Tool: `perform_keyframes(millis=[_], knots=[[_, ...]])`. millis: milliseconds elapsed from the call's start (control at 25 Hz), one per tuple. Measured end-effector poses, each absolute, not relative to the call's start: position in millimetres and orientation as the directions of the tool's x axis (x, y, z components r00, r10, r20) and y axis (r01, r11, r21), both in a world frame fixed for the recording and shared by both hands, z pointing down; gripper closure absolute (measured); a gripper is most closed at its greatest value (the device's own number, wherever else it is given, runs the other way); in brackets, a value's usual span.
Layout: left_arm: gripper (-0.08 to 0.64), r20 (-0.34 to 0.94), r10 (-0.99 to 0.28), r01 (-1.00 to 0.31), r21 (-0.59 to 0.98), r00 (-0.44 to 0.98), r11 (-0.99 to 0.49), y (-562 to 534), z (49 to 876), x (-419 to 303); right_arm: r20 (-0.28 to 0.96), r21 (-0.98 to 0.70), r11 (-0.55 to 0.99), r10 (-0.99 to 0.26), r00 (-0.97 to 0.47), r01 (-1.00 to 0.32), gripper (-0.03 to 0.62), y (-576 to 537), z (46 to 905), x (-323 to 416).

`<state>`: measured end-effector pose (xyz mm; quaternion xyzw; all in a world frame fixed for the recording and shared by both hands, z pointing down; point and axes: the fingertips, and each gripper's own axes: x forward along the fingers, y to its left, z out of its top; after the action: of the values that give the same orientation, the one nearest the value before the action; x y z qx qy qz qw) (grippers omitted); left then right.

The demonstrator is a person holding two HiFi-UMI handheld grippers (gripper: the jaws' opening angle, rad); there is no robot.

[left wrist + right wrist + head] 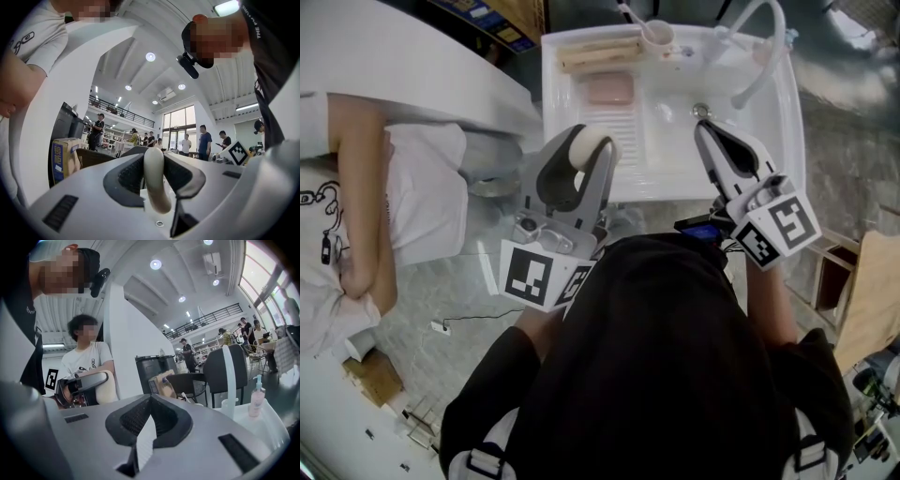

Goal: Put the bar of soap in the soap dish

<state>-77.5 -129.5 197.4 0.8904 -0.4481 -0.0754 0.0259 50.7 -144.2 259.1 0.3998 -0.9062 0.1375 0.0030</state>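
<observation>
Our left gripper (578, 141) is clamped on the bar of soap (157, 183). The cream bar stands on edge between the ribbed pads and is raised near the sink's (656, 178) near left corner. Our right gripper (705, 131) hovers over the near right of the basin with its jaws closed together and nothing between them. What we take for the soap dish (609, 89), a shallow pink piece, lies on the ribbed ledge at the far left. It is well apart from the soap, and a beige slatted tray (600, 52) sits just beyond it. We cannot be sure which of the two is the dish, so the first risk is setting the bar in the wrong one. The second is the grip: the bar is rounded, probably slick, and pinched across its thin faces, so a tilt on the reach forward could let it slide out into the basin. Opening too high over the dish could make it bounce off the ledge.
</observation>
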Motion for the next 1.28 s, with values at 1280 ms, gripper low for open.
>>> perform_keyframes(millis=[1280], knots=[[0.439, -0.122, -0.77, -0.75, 0.176, 0.626, -0.637, -220, 214, -132, 0.172, -0.231, 0.618, -0.735, -0.656, -0.752, 0.571, -228, 267, -14]])
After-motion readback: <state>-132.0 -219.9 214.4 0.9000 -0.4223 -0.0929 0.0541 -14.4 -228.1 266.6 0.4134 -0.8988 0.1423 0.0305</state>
